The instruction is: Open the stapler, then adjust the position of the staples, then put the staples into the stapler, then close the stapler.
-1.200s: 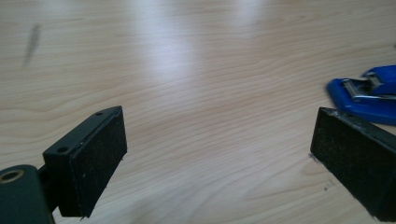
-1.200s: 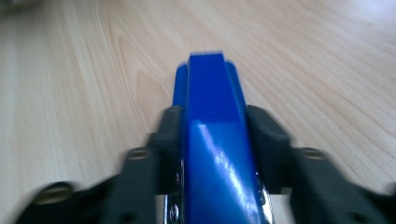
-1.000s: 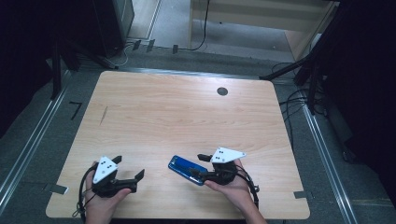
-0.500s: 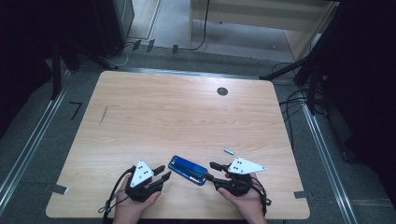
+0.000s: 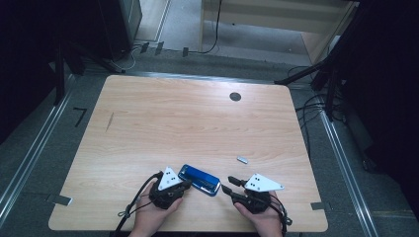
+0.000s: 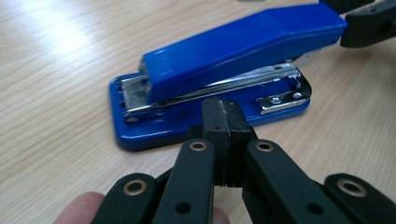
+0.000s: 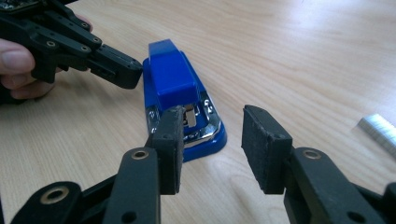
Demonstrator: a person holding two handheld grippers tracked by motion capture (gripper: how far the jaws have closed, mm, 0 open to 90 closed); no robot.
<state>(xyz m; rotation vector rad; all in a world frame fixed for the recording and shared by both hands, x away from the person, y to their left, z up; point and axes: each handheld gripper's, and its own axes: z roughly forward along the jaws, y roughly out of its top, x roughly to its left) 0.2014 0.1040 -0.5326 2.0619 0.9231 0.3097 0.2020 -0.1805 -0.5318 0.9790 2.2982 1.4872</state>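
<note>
A blue stapler (image 5: 199, 179) lies flat near the table's front edge, between my two grippers. My left gripper (image 5: 186, 184) is shut with nothing in it. In the left gripper view its closed tips (image 6: 224, 109) rest against the long side of the stapler's base (image 6: 140, 135). My right gripper (image 5: 228, 184) is open just off the stapler's right end. In the right gripper view its jaws (image 7: 210, 140) frame the stapler's front end (image 7: 187, 116) without touching it, and the left gripper (image 7: 119, 70) presses at the stapler's far side.
A small strip of staples (image 5: 242, 159) lies on the wooden table (image 5: 197, 118) just beyond the right gripper, also visible as staples (image 7: 380, 130) in the right gripper view. A dark round grommet (image 5: 235, 96) sits near the back edge.
The left gripper has slid right until its tips reach the stapler. The right gripper has drawn back to the right, away from the stapler. The stapler has stayed put.
</note>
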